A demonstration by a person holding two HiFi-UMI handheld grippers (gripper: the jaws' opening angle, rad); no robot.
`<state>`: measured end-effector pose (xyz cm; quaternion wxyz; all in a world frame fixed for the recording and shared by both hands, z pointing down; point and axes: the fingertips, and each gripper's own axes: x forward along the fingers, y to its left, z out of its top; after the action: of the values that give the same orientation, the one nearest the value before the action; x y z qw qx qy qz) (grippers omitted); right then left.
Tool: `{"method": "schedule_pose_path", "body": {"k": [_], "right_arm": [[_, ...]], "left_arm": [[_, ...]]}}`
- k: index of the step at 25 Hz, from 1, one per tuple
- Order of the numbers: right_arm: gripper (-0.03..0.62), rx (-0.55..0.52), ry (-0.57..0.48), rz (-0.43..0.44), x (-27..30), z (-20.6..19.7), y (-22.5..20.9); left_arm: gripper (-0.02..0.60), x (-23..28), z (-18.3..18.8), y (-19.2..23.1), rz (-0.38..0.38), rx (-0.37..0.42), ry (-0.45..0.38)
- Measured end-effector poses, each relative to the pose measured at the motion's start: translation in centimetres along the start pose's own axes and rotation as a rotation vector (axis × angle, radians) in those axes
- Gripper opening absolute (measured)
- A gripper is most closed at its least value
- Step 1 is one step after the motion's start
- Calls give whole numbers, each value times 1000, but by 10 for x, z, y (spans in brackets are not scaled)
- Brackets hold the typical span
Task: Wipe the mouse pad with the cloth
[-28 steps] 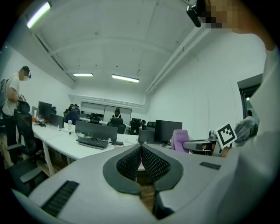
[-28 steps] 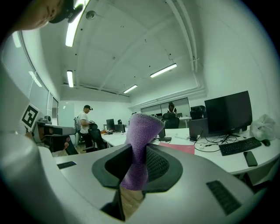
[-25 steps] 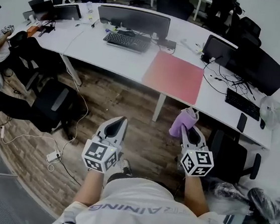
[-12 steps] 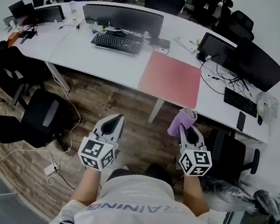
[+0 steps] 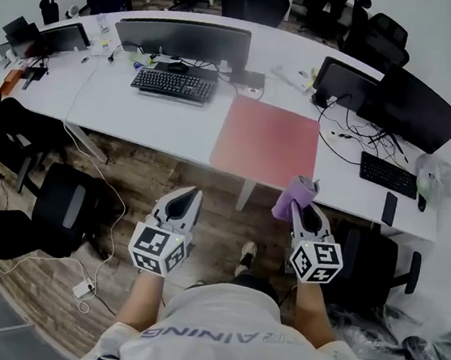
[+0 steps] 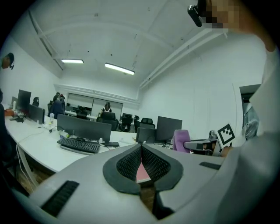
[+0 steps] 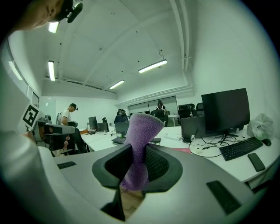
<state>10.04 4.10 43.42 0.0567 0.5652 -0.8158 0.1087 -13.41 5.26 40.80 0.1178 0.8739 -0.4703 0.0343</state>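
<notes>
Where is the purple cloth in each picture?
Head view: the cloth is right of the middle, poking out of the right gripper.
Left gripper view: the cloth is a small purple shape right of the middle.
Right gripper view: the cloth is in the centre, pinched between the jaws.
Shared landmark: the black keyboard left of the red mouse pad.

1. The bench (image 5: pixel 159 122) has slid down the frame toward the centre, and the mouse pad (image 5: pixel 267 139) sits lower and slightly further left than before.
2. The cloth (image 5: pixel 297 194) tip now overlaps the bench's near edge instead of lying just below it.
3. A shoe (image 5: pixel 244 257) has appeared at lower centre.
4. The keyboard (image 5: pixel 173 84) has drifted left and down.
</notes>
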Motion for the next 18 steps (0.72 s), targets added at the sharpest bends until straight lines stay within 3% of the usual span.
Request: {"method": "schedule_pose_path", "body": {"k": [11, 18], "right_arm": [[97, 30, 13, 53, 100, 26, -118], [97, 51, 30, 66, 142, 29, -182]], "left_arm": [[32, 152, 34, 1, 44, 28, 7], [31, 223, 40, -1, 72, 36, 26]]}}
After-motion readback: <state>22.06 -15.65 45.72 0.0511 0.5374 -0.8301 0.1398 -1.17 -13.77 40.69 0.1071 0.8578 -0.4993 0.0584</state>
